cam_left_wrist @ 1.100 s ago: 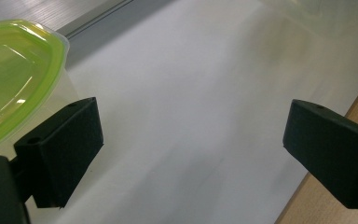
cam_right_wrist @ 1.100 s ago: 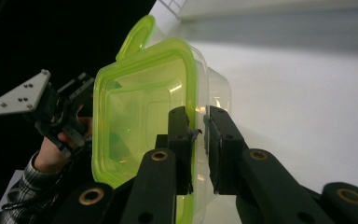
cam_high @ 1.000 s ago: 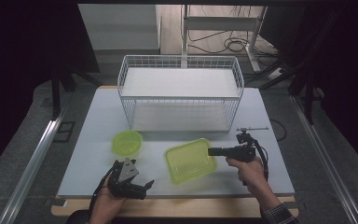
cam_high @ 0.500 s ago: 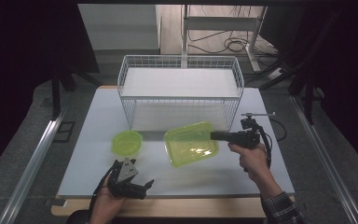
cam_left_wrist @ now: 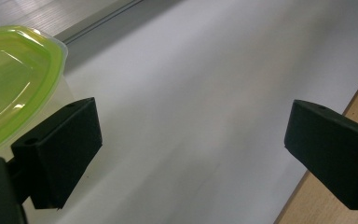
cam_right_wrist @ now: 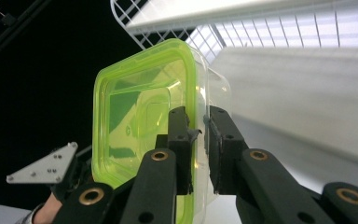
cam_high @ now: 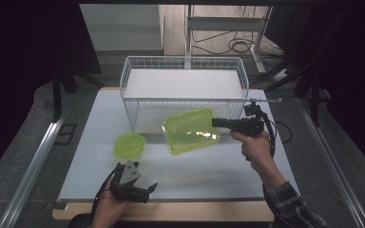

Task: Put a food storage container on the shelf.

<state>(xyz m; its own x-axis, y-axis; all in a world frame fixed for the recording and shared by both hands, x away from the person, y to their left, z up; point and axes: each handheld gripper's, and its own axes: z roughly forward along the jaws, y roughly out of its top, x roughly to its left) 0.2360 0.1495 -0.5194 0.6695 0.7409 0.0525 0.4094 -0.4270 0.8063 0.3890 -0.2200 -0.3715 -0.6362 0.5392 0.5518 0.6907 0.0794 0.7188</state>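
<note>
Gripping container rim: right tongs | left tongs apart | container cut off

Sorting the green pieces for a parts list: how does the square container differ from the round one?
The square container is larger and held off the table by the right gripper; the round container is smaller and rests on the table, untouched. Both are translucent lime-green plastic.

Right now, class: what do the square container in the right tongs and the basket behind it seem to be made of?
Square container: probably plastic, with a glossy, translucent lime-green lid and a clear tub; light shines through and glints off it. Basket: likely white-coated metal wire, a thin open grid you can see through.
</note>
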